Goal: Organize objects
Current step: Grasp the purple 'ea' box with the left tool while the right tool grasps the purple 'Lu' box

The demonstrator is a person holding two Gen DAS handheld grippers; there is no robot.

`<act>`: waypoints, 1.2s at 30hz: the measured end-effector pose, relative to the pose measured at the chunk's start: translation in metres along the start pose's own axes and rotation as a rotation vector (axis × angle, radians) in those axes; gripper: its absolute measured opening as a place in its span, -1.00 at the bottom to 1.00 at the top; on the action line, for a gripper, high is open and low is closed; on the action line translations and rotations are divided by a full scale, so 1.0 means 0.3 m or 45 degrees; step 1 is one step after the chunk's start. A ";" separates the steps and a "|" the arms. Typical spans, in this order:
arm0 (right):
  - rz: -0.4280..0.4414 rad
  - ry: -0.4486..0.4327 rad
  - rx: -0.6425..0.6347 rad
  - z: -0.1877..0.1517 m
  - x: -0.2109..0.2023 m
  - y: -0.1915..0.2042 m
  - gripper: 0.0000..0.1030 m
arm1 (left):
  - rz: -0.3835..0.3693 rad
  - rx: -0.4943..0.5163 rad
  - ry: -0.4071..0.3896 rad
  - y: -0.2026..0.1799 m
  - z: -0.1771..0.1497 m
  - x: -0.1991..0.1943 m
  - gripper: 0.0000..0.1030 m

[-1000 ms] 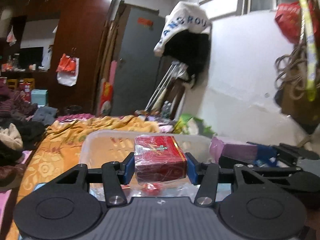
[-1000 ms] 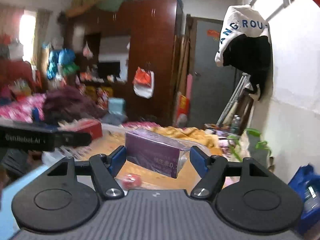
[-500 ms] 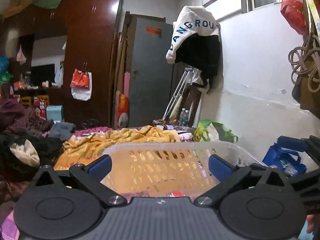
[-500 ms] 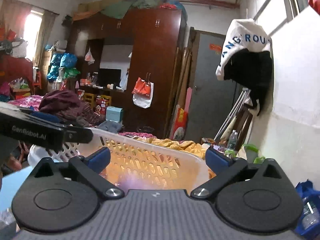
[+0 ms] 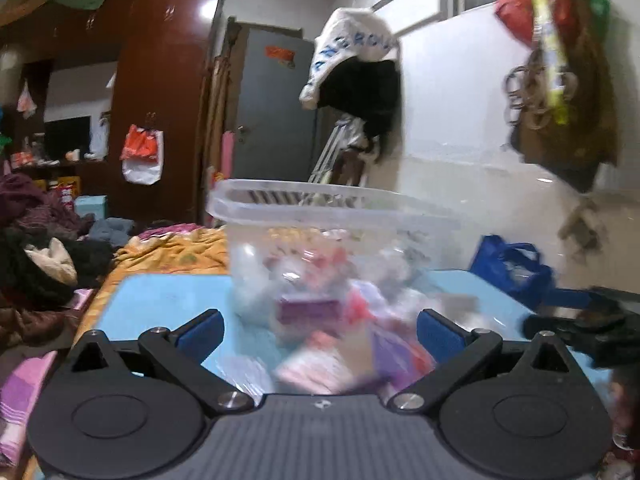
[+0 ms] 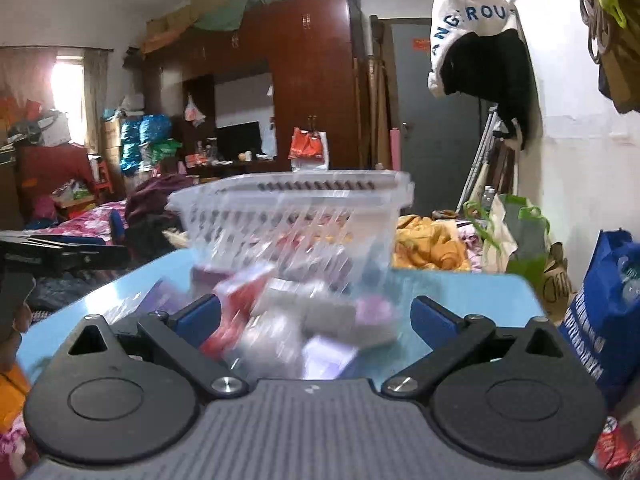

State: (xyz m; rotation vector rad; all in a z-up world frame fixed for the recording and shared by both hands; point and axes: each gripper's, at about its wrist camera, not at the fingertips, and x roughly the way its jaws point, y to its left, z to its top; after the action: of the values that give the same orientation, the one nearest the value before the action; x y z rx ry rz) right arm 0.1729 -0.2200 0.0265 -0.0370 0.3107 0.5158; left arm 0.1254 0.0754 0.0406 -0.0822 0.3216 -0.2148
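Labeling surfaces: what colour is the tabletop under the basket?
Light blue tabletop, plain, no pattern. Clearest in the right wrist view, beside the clear basket.

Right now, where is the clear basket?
The clear basket stands centre in both views on the far part of the blue table, just behind the blurred pile of small boxes.

The left gripper (image 5: 318, 330) has its jaws spread wide, nothing between the blue pads. The right gripper (image 6: 314, 320) is likewise wide apart and empty, level and pointing forward.
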 end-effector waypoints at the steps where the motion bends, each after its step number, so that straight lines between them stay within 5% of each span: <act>1: -0.002 -0.016 -0.005 -0.010 -0.006 0.006 1.00 | -0.002 0.026 -0.003 -0.025 -0.023 -0.010 0.99; 16: -0.040 0.194 -0.157 -0.063 0.125 0.052 0.99 | 0.012 0.250 0.179 -0.254 -0.175 0.084 0.95; 20: -0.059 0.222 -0.156 -0.072 0.131 0.053 0.80 | 0.042 0.235 0.188 -0.262 -0.175 0.107 0.95; 29: -0.037 0.307 -0.015 -0.089 0.152 -0.002 0.04 | 0.075 0.260 0.166 -0.273 -0.177 0.109 0.94; 31: -0.030 0.283 -0.001 -0.097 0.138 -0.006 -0.17 | 0.086 0.264 0.158 -0.275 -0.176 0.111 0.77; 33: -0.025 0.246 0.026 -0.101 0.120 -0.015 -0.17 | 0.108 0.274 0.148 -0.274 -0.181 0.112 0.43; 36: -0.023 0.195 0.038 -0.101 0.101 -0.016 -0.18 | 0.110 0.271 0.105 -0.270 -0.185 0.091 0.42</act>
State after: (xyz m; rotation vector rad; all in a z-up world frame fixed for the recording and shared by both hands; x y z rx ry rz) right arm 0.1916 -0.2132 -0.0117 -0.0502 0.4676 0.4915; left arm 0.1169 -0.0122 -0.0111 0.1512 0.3820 -0.1659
